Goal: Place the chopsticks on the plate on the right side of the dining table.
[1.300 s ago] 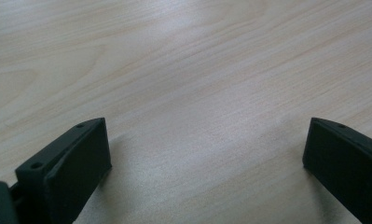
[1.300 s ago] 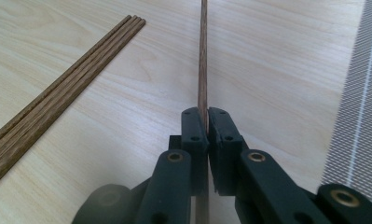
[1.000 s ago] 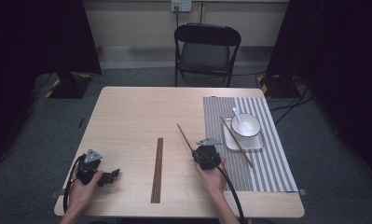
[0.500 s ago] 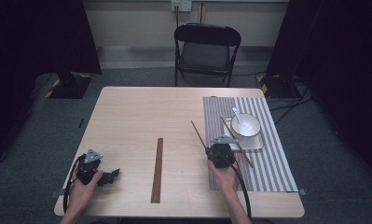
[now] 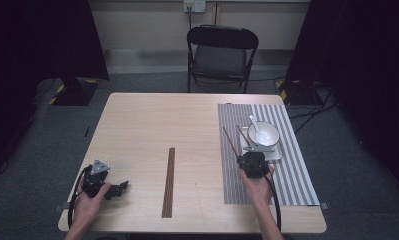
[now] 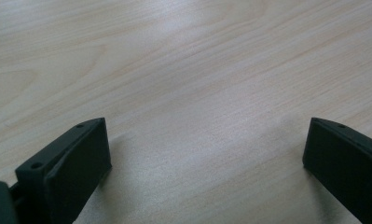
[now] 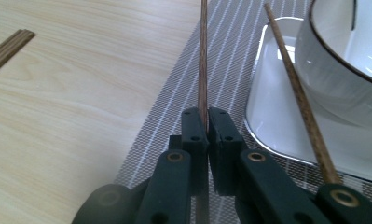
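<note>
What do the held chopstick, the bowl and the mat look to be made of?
Chopstick: probably dark-stained wood, with fine lengthwise grain and a matte finish. Bowl: likely glazed ceramic, glossy white with a dark rim line. Mat: apparently woven vinyl or fabric, showing a grey mesh weave with pale stripes.

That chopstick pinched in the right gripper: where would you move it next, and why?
Probably carry it a little further toward the white plate and lay it beside the second chopstick that leans on the plate's edge next to the bowl. The right gripper is shut on the chopstick, which already hangs over the striped placemat.
</note>
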Tool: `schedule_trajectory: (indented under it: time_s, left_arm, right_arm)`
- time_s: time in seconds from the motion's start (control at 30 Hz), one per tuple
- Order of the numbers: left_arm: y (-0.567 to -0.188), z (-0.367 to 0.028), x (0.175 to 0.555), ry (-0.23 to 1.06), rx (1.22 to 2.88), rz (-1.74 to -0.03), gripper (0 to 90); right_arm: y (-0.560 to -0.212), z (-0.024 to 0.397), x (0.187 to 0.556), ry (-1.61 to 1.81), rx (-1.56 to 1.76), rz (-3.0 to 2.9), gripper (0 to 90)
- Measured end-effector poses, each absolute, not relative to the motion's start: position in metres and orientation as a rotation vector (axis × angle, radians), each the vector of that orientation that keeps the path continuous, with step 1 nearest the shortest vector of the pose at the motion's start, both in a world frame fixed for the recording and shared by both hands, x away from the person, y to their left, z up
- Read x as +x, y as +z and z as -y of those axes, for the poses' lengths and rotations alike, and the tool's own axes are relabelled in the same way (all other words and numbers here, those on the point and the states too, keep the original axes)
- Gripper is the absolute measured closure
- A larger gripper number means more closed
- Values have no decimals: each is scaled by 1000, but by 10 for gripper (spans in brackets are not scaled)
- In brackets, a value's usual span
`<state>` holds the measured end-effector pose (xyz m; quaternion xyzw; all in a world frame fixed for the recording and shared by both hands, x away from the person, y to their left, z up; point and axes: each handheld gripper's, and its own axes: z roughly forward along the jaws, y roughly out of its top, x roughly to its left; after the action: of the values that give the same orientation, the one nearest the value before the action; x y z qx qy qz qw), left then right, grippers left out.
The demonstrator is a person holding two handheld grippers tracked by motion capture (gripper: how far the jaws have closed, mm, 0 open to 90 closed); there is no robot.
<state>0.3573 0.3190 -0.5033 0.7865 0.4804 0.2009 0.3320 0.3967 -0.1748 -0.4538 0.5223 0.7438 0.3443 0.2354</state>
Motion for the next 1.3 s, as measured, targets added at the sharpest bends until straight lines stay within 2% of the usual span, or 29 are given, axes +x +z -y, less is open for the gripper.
schedule_trajectory:
  time_s: [0.53, 1.3]
  left_arm:
    - [-503, -319, 357, 525, 2055, -1255, 1]
    - [-503, -319, 357, 525, 2056, -1255, 1]
  right_arm:
    - [-467, 195, 414, 873, 1489, -2004, 862]
    - [-473, 201, 421, 849, 1513, -1954, 852]
